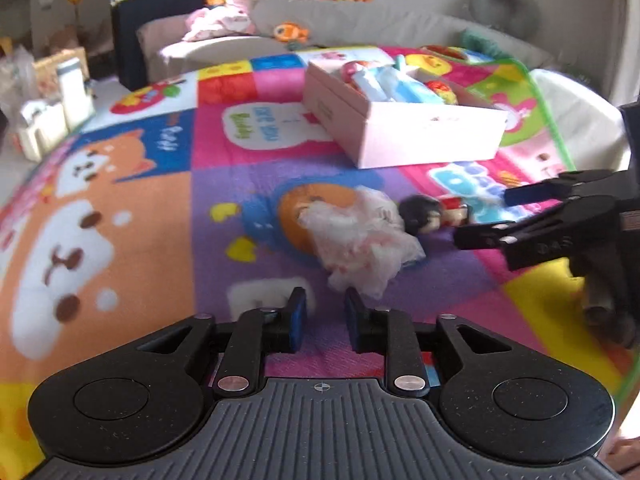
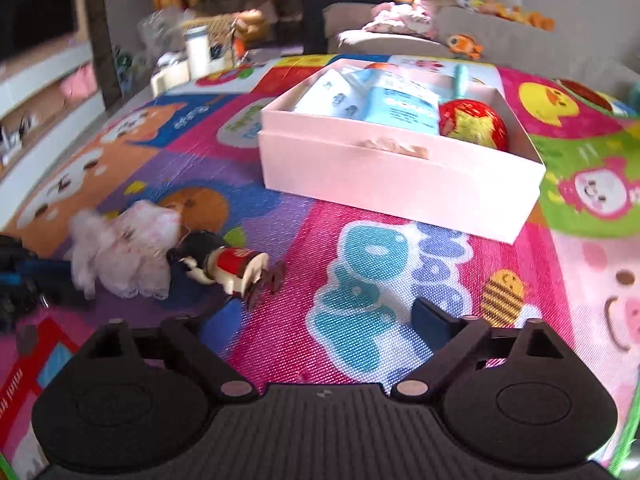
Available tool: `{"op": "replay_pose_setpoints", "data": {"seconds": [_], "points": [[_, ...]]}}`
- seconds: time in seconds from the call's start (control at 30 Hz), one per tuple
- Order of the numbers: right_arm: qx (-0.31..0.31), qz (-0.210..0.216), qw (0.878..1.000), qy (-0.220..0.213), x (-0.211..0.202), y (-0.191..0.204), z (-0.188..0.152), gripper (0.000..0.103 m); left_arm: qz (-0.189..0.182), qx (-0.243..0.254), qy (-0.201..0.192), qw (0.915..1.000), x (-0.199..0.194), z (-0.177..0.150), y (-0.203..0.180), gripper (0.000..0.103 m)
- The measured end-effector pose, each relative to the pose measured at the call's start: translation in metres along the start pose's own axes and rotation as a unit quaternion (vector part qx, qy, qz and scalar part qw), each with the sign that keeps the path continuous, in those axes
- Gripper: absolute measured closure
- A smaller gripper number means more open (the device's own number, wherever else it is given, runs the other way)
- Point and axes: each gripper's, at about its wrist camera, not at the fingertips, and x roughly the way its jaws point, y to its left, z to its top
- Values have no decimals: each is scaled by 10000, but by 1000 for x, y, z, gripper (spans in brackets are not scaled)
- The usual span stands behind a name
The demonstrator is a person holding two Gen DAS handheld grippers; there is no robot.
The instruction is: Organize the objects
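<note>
1. Two loose things are lying on the play mat: a doll figure and a crumpled white plastic bag, touching, at ten o'clock from your right gripper, which is spreading wide and empty.
2. Your left gripper is sitting nearly pressed together, holding nothing, just short of the bag.
3. You are risking snagging the bag along with the doll, or clashing grippers.
4. Writing on the mat and pink box is too blurred to read.

on the play mat an open box sits toward the far side, with packets and a ball inside it, the ball to the right of the packets. nearer, a doll lies on its side, touching a crumpled wrapper on its left. behind the mat stands a sofa carrying soft toys.
</note>
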Motion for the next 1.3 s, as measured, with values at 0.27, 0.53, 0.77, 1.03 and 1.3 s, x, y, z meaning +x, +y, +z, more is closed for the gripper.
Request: {"op": "replay_pose_setpoints", "data": {"seconds": [0.27,0.53,0.77,1.03,1.3], "points": [[95,90,9999,-54,-4,-6,-1,0,717,-82,21,9974,10,11,4,83],[110,105,9999,-51,-4,-5,-3,0,579,-112,271,9979,17,25,13,78],[107,133,9998,-35,-2,-5,-2,0,-134,60,455,9989,18,26,1,35],[14,106,9999,22,-1,-4,-1,0,-127,353,213,9991,27,20,-13,10],[-4,142,9999,37,-1,-5,-1,0,-397,24,51,9992,-13,15,-1,16]]}}
